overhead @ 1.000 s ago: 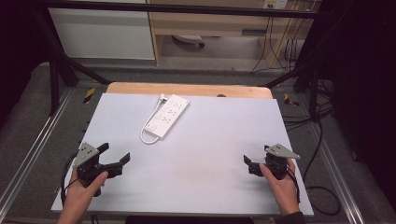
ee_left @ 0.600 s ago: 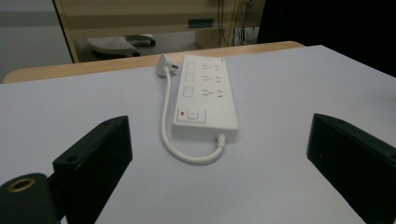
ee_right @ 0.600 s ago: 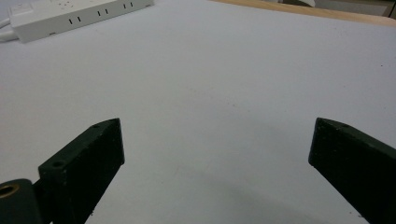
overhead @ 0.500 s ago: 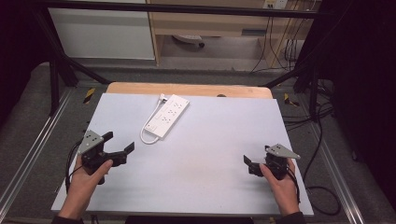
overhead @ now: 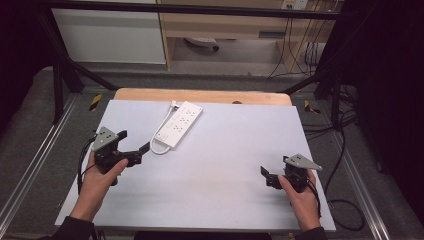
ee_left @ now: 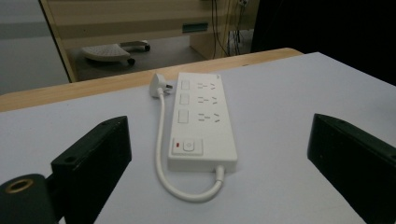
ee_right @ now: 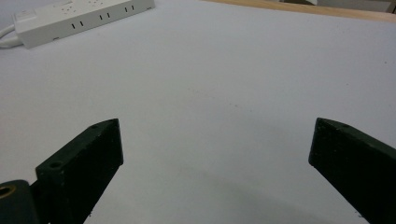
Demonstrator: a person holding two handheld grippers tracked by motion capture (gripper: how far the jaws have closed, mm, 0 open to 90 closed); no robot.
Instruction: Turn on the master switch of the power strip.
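Your left gripper (overhead: 134,145) has its jaws spread wide, pointed at the white power strip (overhead: 178,124), near it but not touching. Your right gripper (overhead: 268,177) is spread too, resting well apart on the table (overhead: 225,150).

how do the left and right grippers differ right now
The left gripper is raised and aimed at the power strip, close to its cable end; the right gripper sits low near the table's right edge, far from the strip, facing bare surface. Both have jaws wide open, holding nothing.
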